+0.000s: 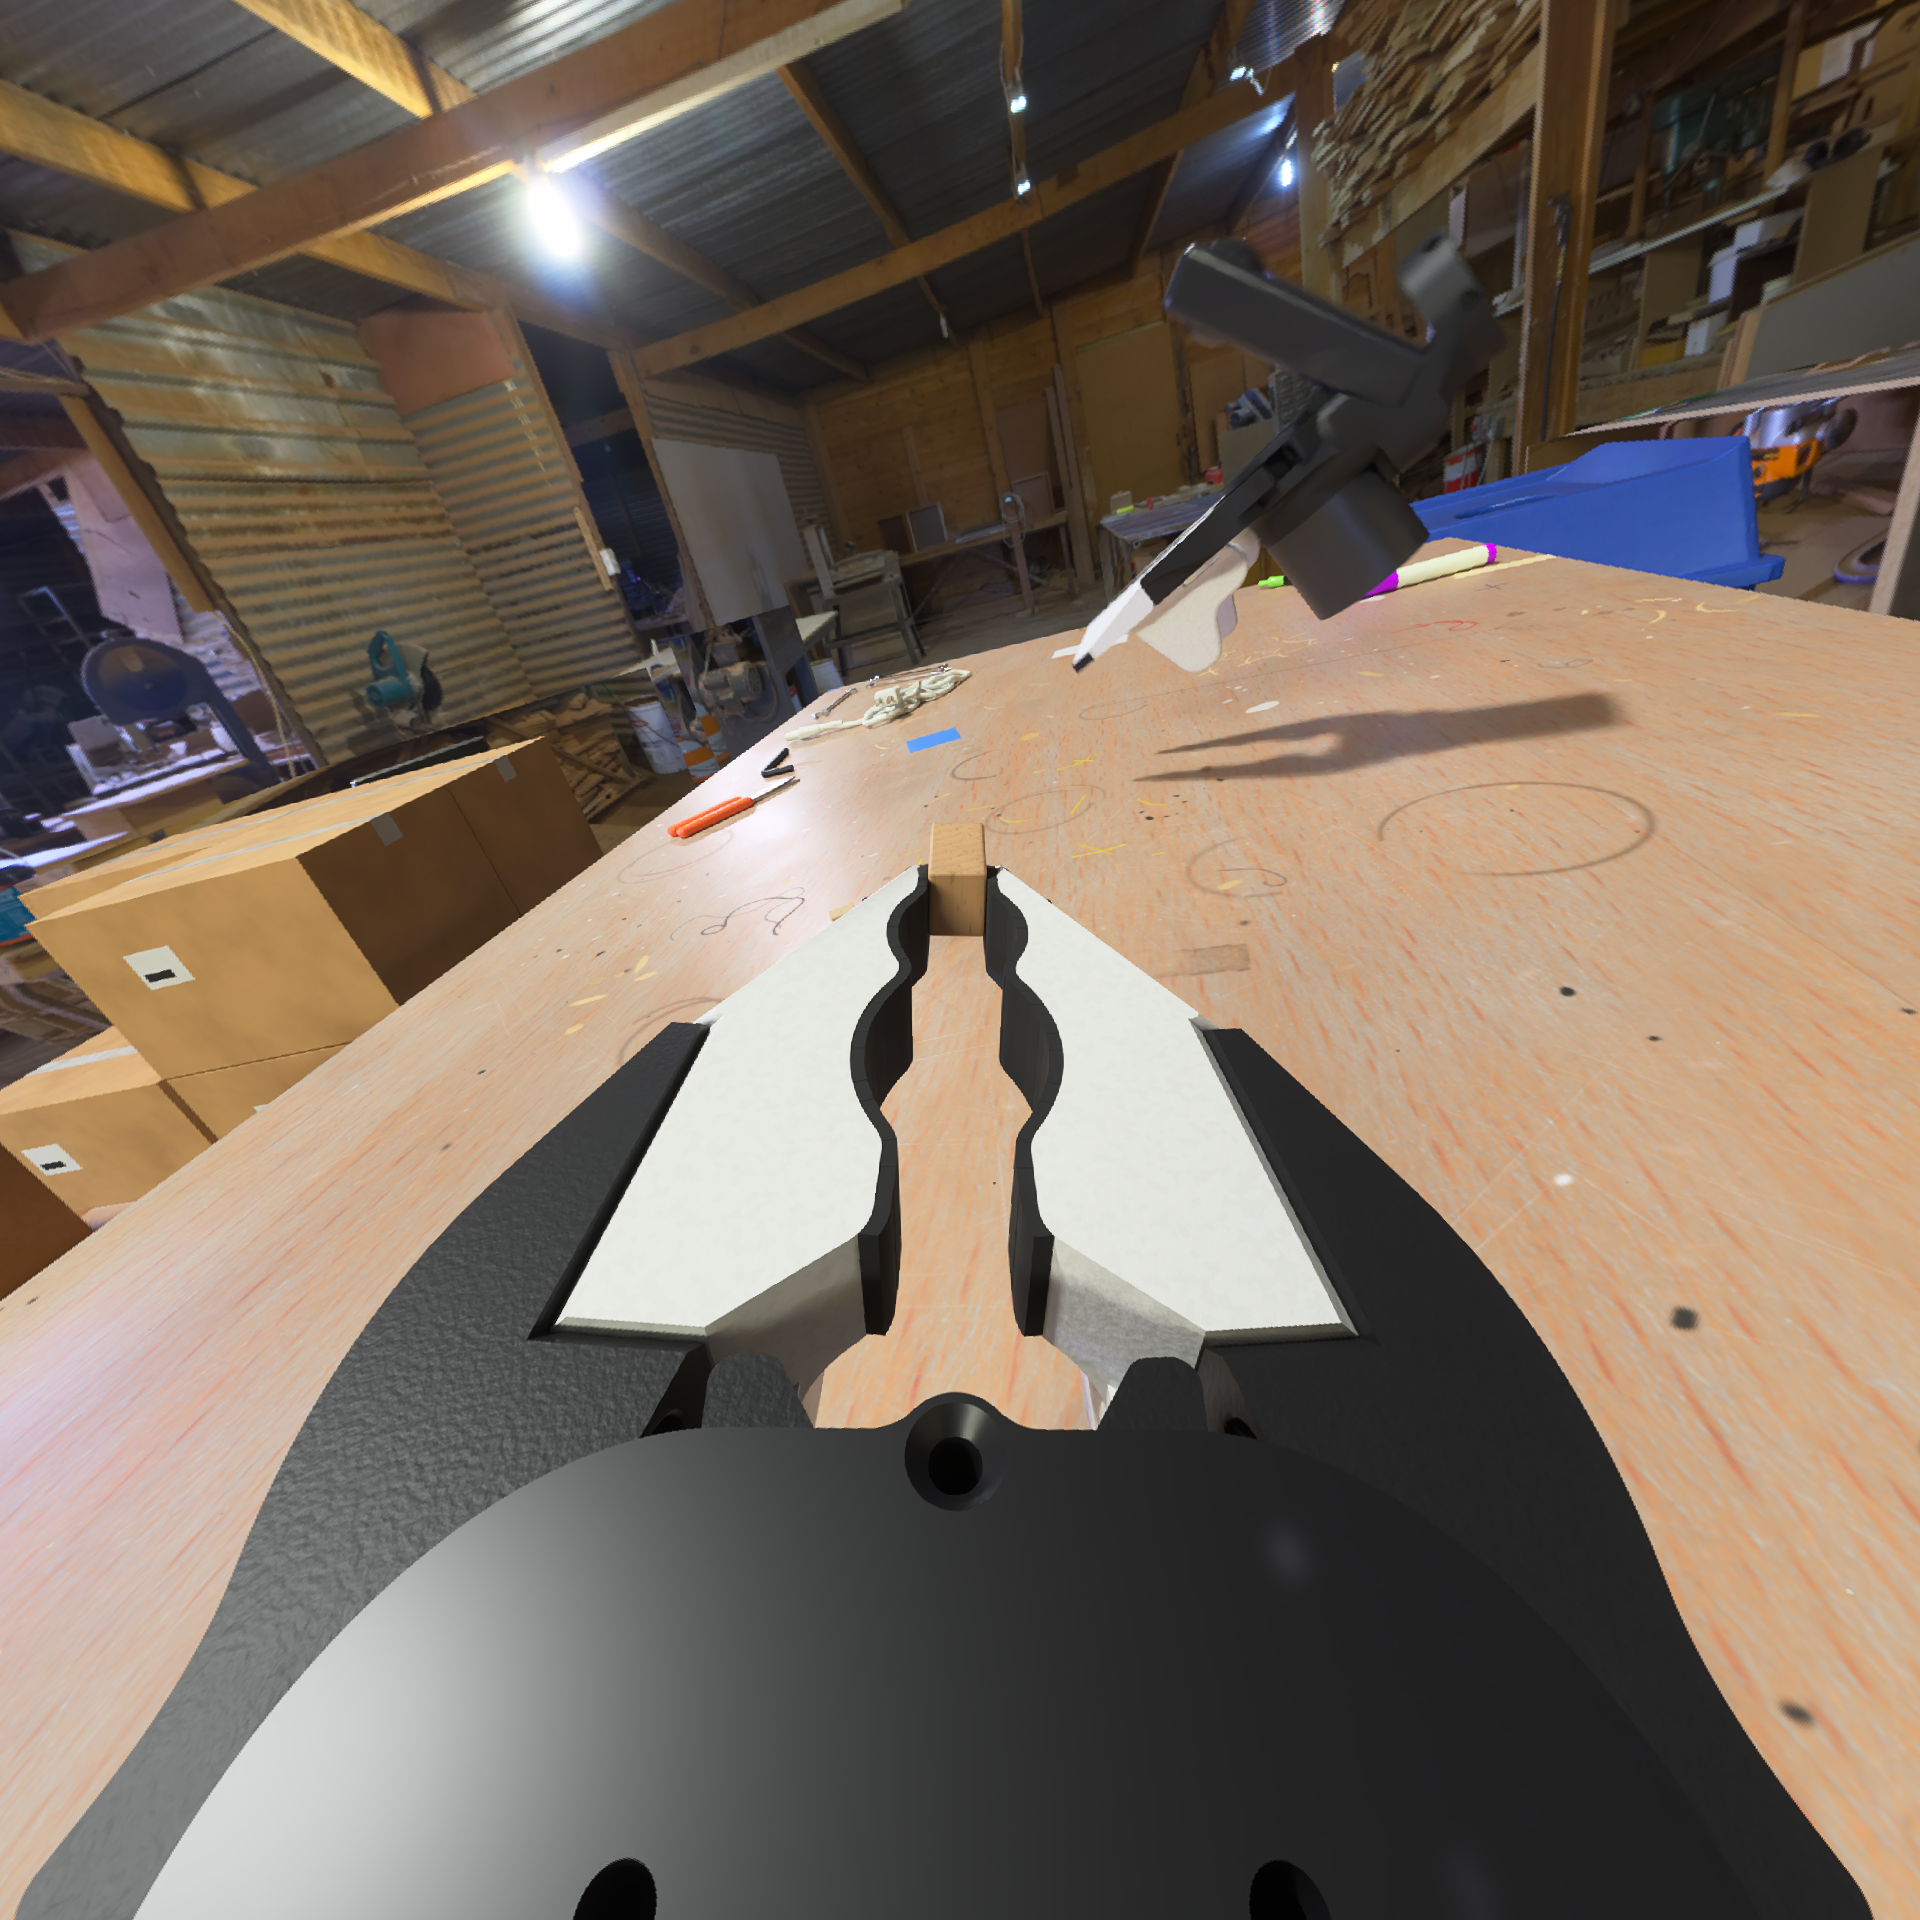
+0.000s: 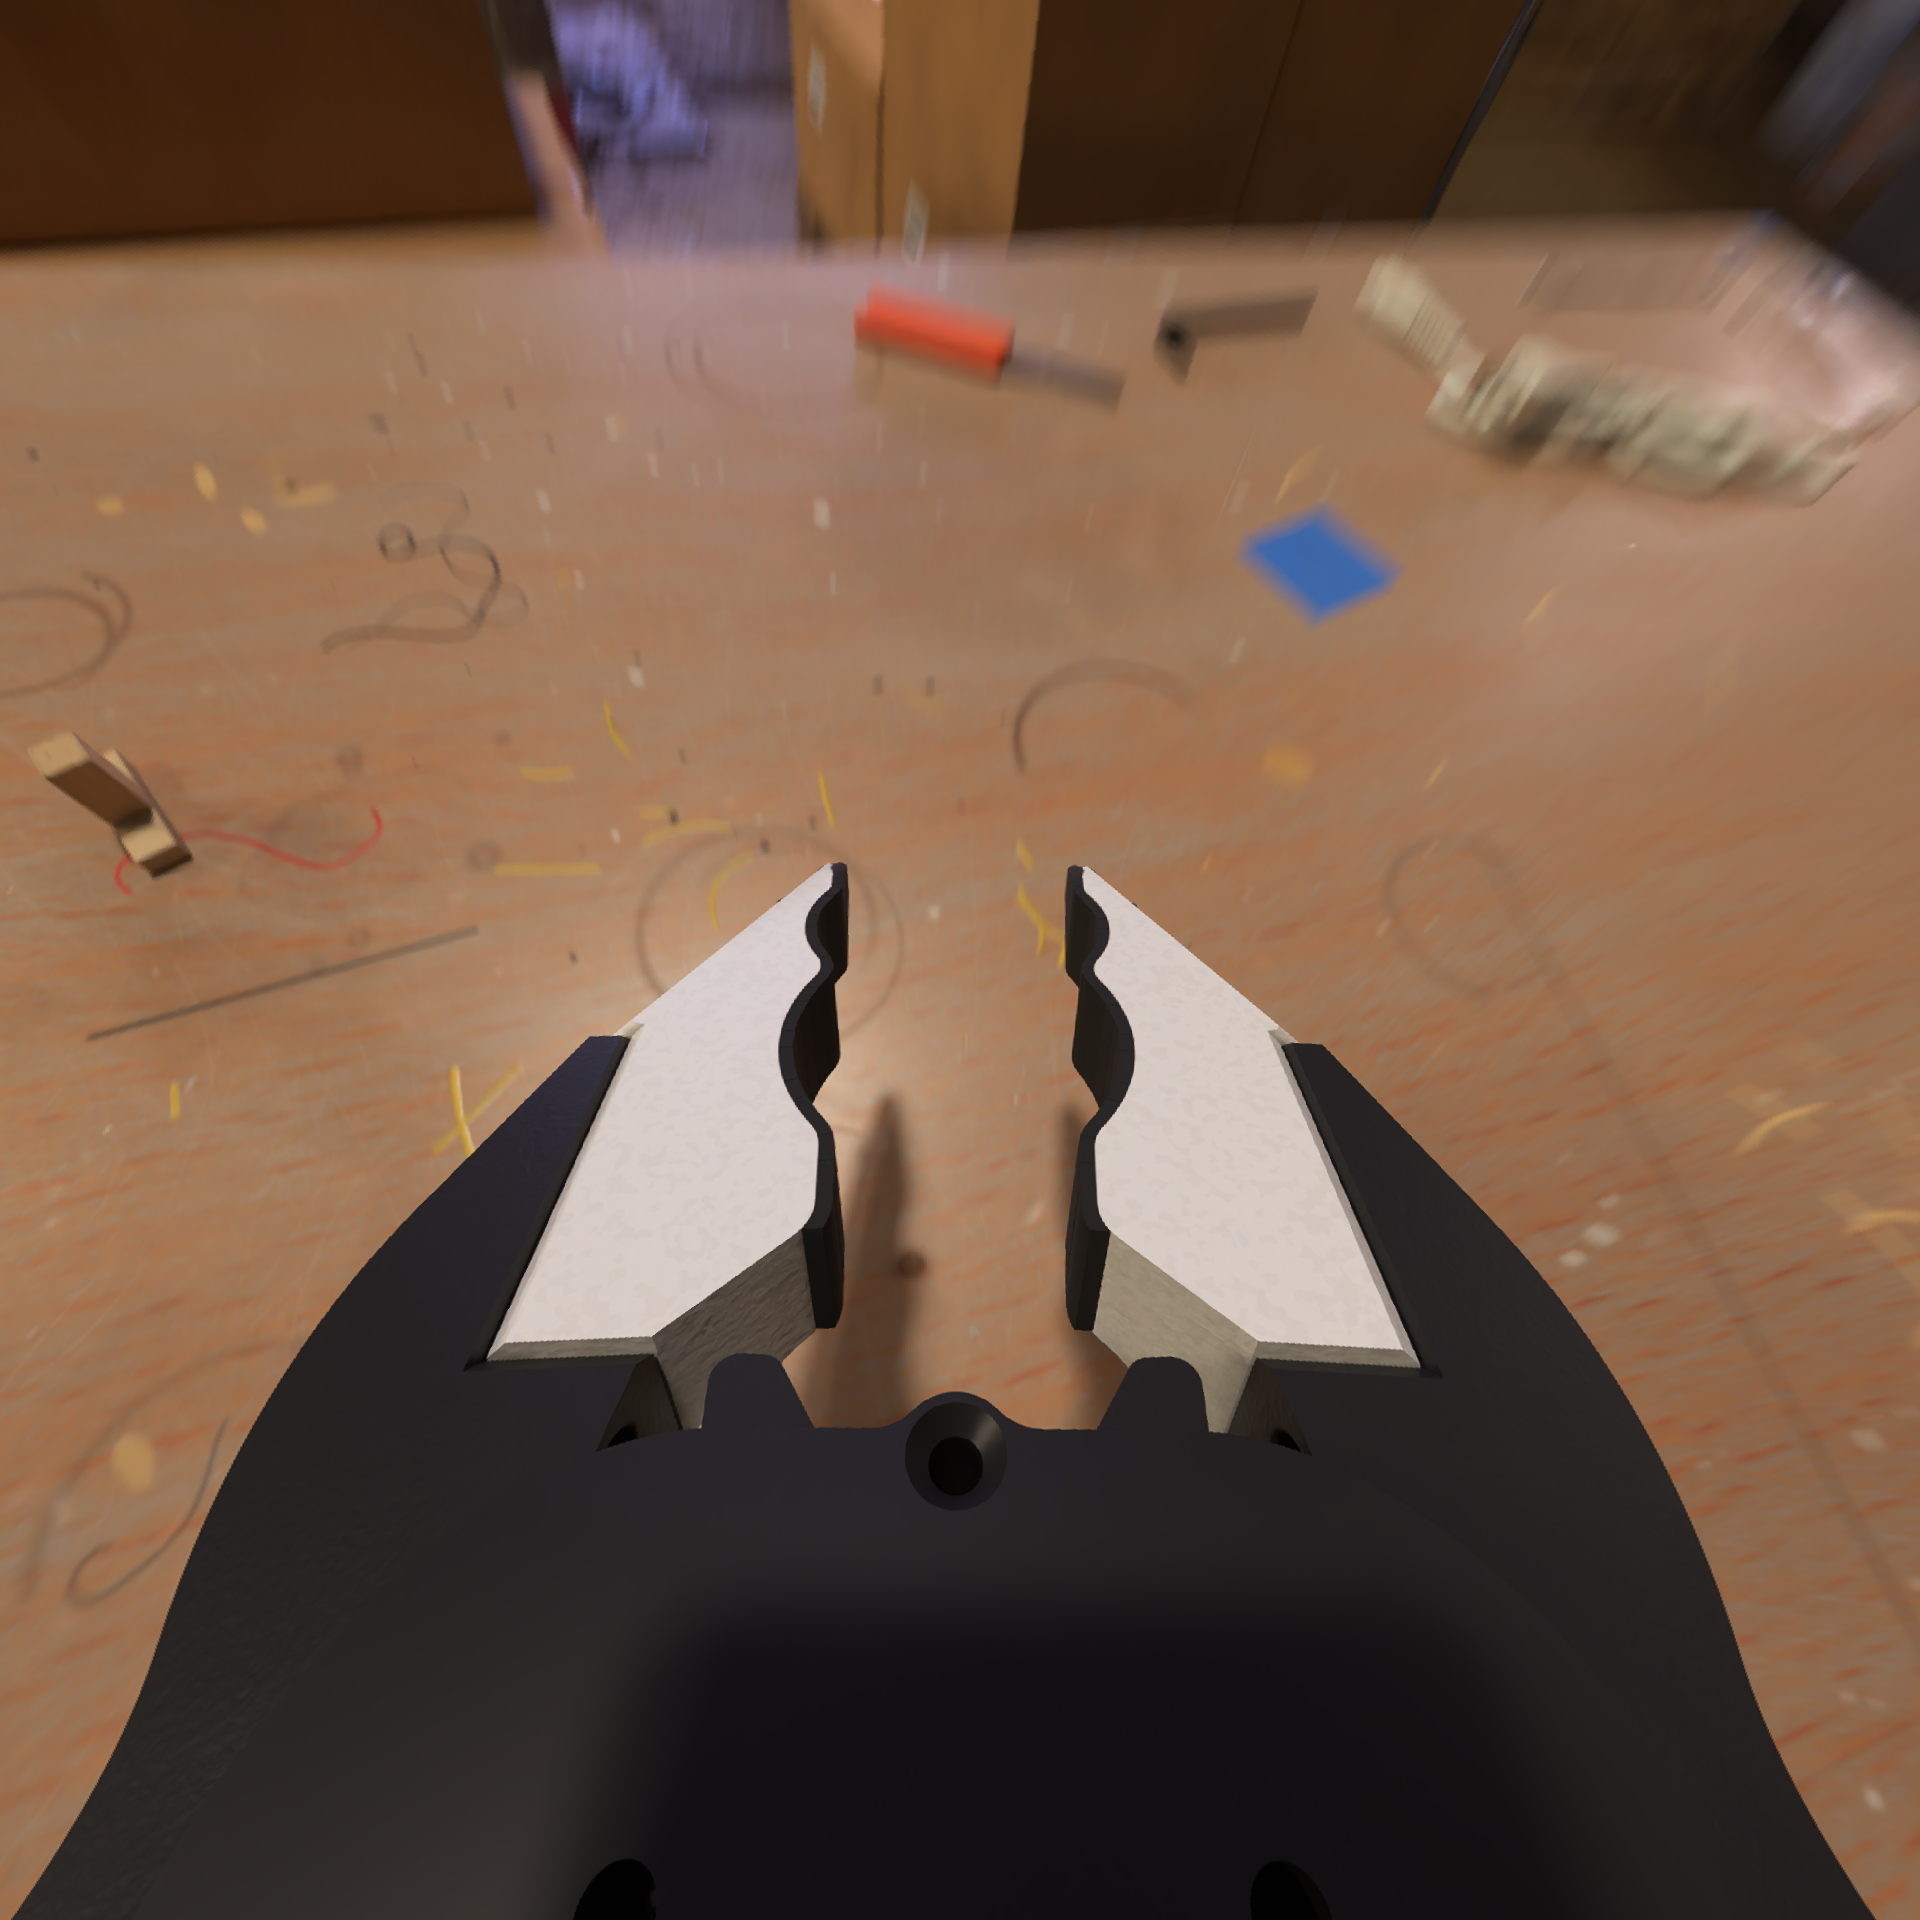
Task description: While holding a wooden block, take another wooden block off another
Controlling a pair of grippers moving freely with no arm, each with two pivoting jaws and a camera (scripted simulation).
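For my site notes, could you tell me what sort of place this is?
Most likely a woodworking shop or shed: a scuffed plywood workbench, timber stacked on racks under a corrugated roof, and a mitre saw at the far left.

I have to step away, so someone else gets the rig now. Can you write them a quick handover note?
Left gripper: shut on a wooden block, low over the table.
Right gripper: open, empty, above the table.
Two more blocks show far left in the right wrist view, one leaning on the other.
Done: first block held.
Left: right gripper goes to that pair and takes the upper block off.
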